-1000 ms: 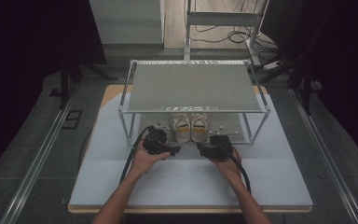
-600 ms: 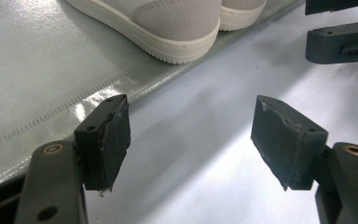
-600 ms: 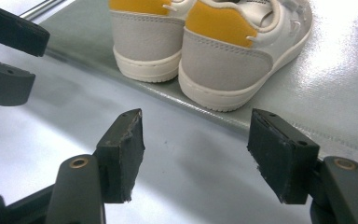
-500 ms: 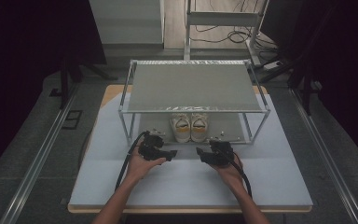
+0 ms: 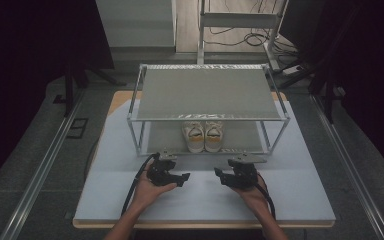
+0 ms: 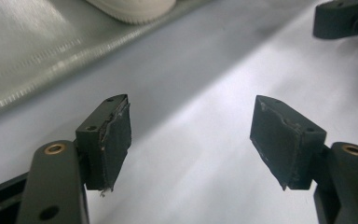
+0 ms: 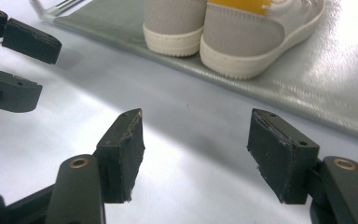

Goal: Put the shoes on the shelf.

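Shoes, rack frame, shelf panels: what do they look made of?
Shoes: off-white, matte uppers, likely suede or leather-look synthetic, going by the soft nap; smooth cream soles, probably rubber; yellow heel patch. Rack frame: thin silvery tubes with a shine, likely metal. Lower shelf panel: grey sheet with a fine woven sheen, probably fabric or mesh; top panel looks the same.

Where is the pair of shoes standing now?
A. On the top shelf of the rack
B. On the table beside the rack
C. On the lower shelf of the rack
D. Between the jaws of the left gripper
C: the high view shows the shoes side by side on the rack's lower shelf, beneath its top shelf.
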Available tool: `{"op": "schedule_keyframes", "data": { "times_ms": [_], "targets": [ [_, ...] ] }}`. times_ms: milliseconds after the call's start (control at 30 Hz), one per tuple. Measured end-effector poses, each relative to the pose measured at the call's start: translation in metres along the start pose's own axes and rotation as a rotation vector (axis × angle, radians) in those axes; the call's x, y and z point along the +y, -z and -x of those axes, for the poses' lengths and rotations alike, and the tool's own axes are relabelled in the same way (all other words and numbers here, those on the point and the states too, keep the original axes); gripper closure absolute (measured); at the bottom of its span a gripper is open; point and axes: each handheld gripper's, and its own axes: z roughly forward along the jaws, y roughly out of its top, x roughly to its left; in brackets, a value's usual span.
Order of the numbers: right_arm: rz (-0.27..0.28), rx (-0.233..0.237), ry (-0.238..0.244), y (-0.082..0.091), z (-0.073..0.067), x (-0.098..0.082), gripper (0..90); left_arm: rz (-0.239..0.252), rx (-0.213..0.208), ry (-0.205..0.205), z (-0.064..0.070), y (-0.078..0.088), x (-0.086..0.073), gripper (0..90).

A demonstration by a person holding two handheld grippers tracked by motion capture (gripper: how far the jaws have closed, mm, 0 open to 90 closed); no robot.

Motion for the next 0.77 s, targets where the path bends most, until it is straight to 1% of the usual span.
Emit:
{"op": "schedule_keyframes", "data": {
  "times_ms": [33, 167, 200, 233, 267, 300, 333, 433, 533, 767],
  "targets": [
    [0.000, 0.000, 0.000, 0.000, 0.000, 0.000, 35.7, 0.000, 0.000, 0.000, 0.000, 0.000, 0.000, 29.1],
    [0.005, 0.016, 0.007, 0.011, -0.001, -0.010, 35.7, 0.001, 0.000, -0.015, 0.003, 0.006, -0.011, 29.1],
    [0.003, 0.022, 0.015, 0.017, -0.001, -0.017, 35.4, 0.003, 0.001, -0.017, 0.003, 0.007, -0.014, 29.1],
    [0.001, 0.022, 0.016, 0.019, -0.001, -0.019, 35.3, 0.005, 0.007, -0.022, 0.004, 0.009, -0.018, 29.1],
    [0.002, 0.022, 0.014, 0.021, -0.001, -0.022, 35.3, 0.005, 0.007, -0.022, 0.004, 0.009, -0.018, 29.1],
    [0.000, 0.025, 0.012, 0.023, 0.000, -0.025, 35.3, 0.007, 0.013, -0.024, 0.003, 0.011, -0.023, 29.1],
    [0.000, 0.025, 0.012, 0.023, 0.000, -0.025, 35.3, 0.007, 0.013, -0.024, 0.003, 0.011, -0.023, 29.1],
    [-0.012, 0.017, 0.008, 0.028, 0.004, -0.033, 35.2, 0.017, 0.013, -0.013, 0.001, 0.014, -0.029, 29.1],
    [-0.012, 0.012, 0.006, 0.029, 0.006, -0.035, 34.9, 0.021, 0.012, -0.004, 0.000, 0.015, -0.031, 29.1],
    [0.012, 0.008, 0.003, 0.034, 0.008, -0.034, 33.7, 0.032, 0.023, 0.007, -0.004, 0.020, -0.034, 29.0]
  ]
}}
